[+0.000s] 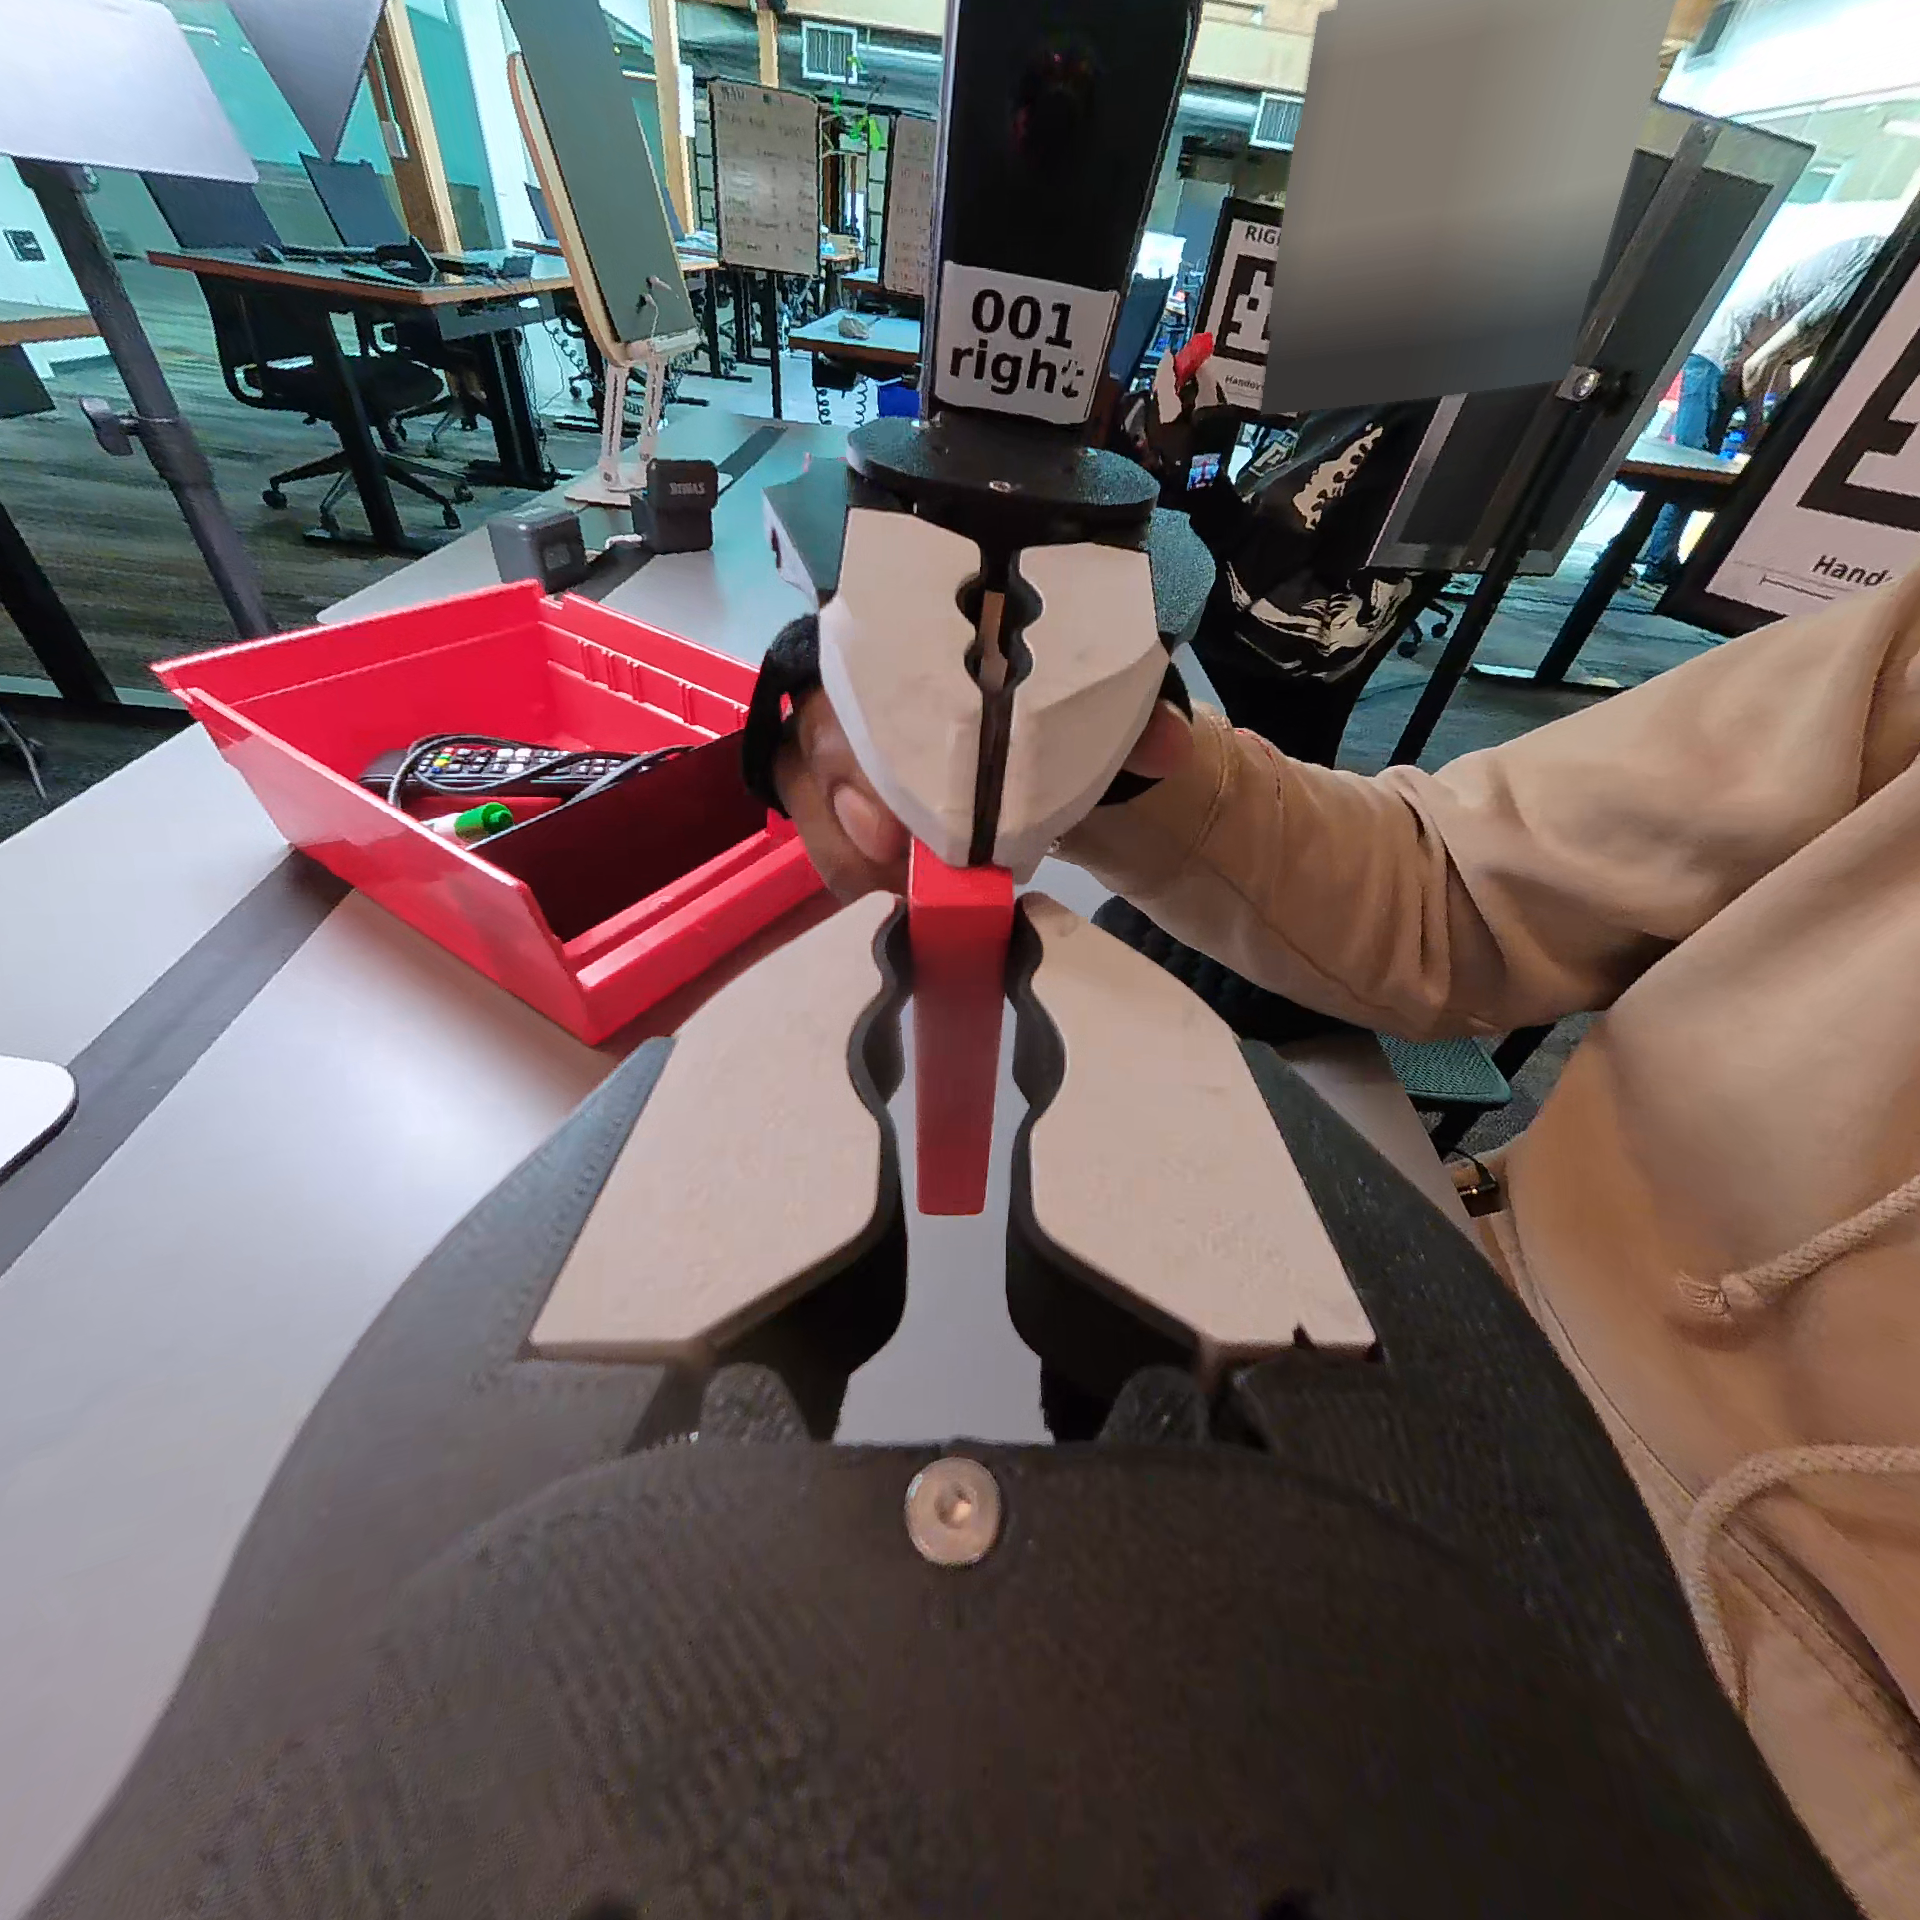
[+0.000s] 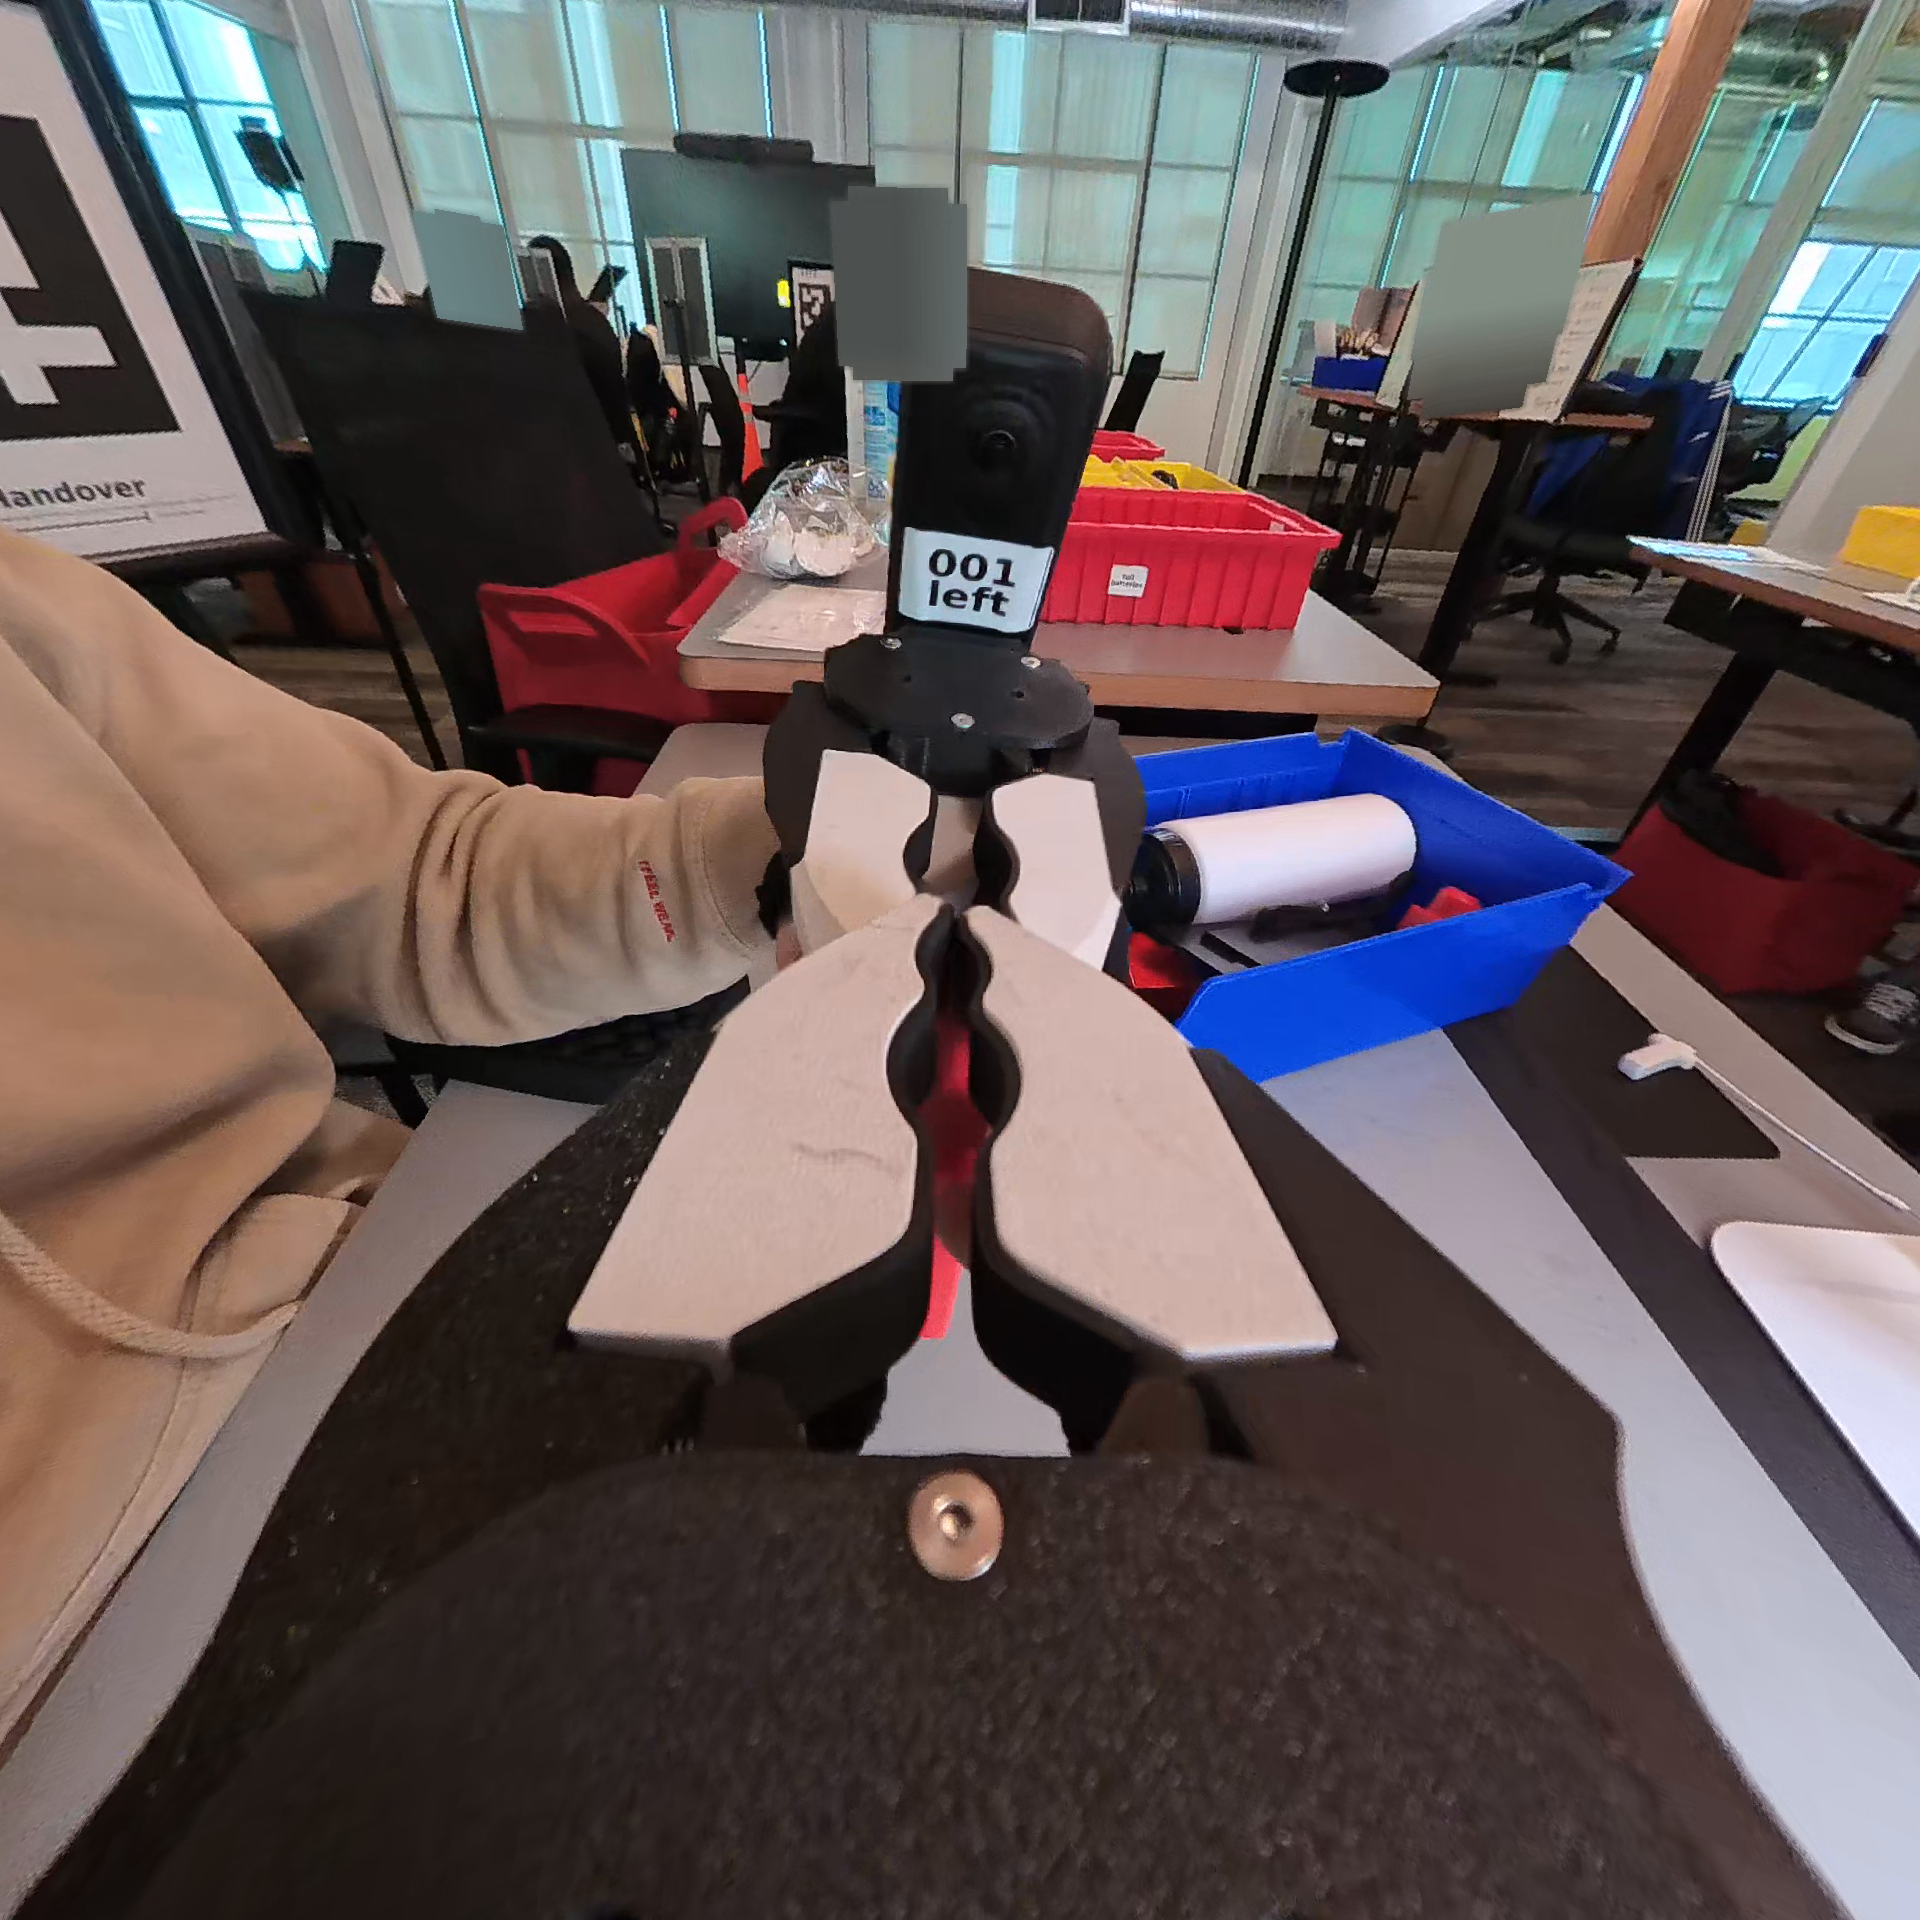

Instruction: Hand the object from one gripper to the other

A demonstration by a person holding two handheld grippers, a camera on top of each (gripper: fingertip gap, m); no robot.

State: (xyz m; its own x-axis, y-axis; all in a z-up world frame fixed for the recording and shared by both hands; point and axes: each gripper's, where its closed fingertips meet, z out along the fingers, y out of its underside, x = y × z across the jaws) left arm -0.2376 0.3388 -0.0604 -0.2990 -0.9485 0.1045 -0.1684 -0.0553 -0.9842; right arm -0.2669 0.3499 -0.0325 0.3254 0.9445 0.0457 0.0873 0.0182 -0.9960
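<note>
The left gripper (image 1: 956, 914) has its fingers (image 1: 748, 1164) spread apart, one on each side of a red block (image 1: 958, 1039) that stands between them with a gap showing on both sides, at least along most of its length; whether the tips touch it cannot be told. The right gripper (image 1: 987, 862) comes in from the far side, tips pointing toward the left one, and its fingers (image 1: 904, 665) are pressed together on the block's far end. In the right wrist view the right gripper (image 2: 954, 920) shows the same clamp: its pale fingers (image 2: 800, 1153) nearly meet, with the block (image 2: 951, 1132) seen as a thin red strip in the slot between them, and the left gripper (image 2: 961, 862) sits just beyond, spread wider. Both tools are held above a grey table (image 1: 260, 1091) by a person in a tan hoodie (image 1: 1558, 914). A red bin (image 1: 582, 935) stands on the table beside the left gripper, holding a remote (image 1: 499, 764), cables and a green-capped marker (image 1: 480, 821). On the other side lies a blue bin (image 2: 1382, 997) with a white bottle (image 2: 1288, 857) on its side.
</note>
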